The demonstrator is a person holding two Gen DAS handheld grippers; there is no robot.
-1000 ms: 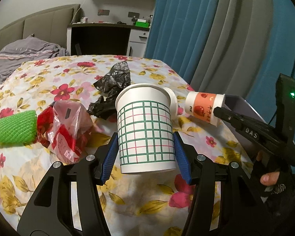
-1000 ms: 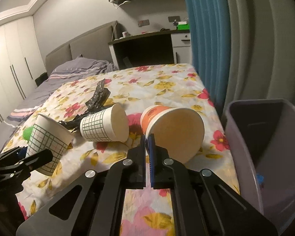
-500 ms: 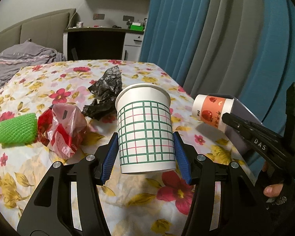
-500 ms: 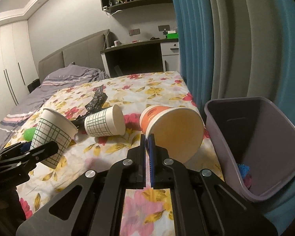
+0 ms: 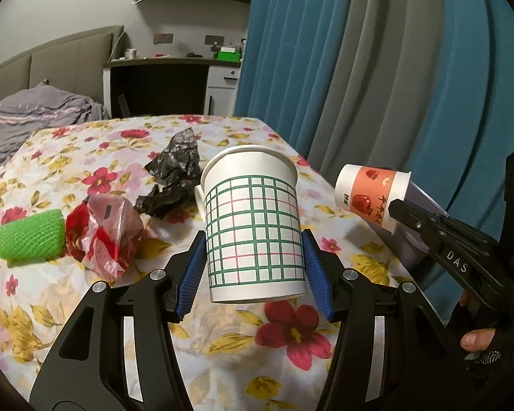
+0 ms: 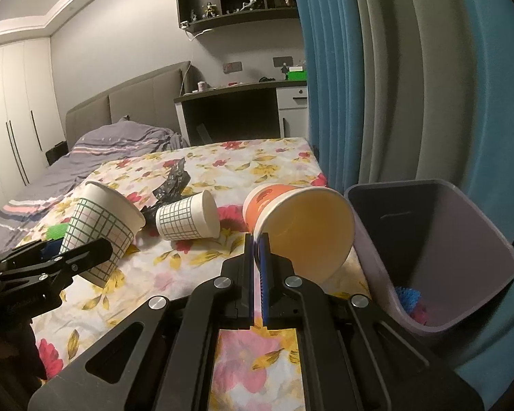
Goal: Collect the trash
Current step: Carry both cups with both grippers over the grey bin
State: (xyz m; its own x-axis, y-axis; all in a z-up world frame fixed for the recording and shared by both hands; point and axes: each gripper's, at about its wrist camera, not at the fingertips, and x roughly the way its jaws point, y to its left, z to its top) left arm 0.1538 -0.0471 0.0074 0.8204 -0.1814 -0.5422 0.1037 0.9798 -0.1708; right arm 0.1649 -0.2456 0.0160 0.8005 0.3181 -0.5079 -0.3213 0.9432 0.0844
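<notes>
My left gripper (image 5: 253,275) is shut on a white paper cup with a green grid (image 5: 253,229), upright and lifted above the flowered bedspread (image 5: 85,157); the same grid cup (image 6: 102,229) shows at the left of the right wrist view. My right gripper (image 6: 257,239) is shut on the rim of an orange apple-print cup (image 6: 305,226), tilted on its side, mouth toward the camera, just left of the purple bin (image 6: 438,239). In the left wrist view that orange cup (image 5: 370,195) hangs in front of the bin (image 5: 418,212). A second grid cup (image 6: 188,221) lies on its side on the bed.
A black plastic bag (image 5: 174,178), a red and clear wrapper (image 5: 106,233) and a green mesh roll (image 5: 31,236) lie on the bedspread. Blue and pink scraps (image 6: 409,299) sit in the bin's bottom. Blue and grey curtains (image 5: 359,68) hang behind the bin. A desk (image 6: 236,109) stands past the bed.
Both grippers have risen and moved toward the bin with their cups. The orange cup now sits beside the bin's mouth, and more of the bin's inside shows.
</notes>
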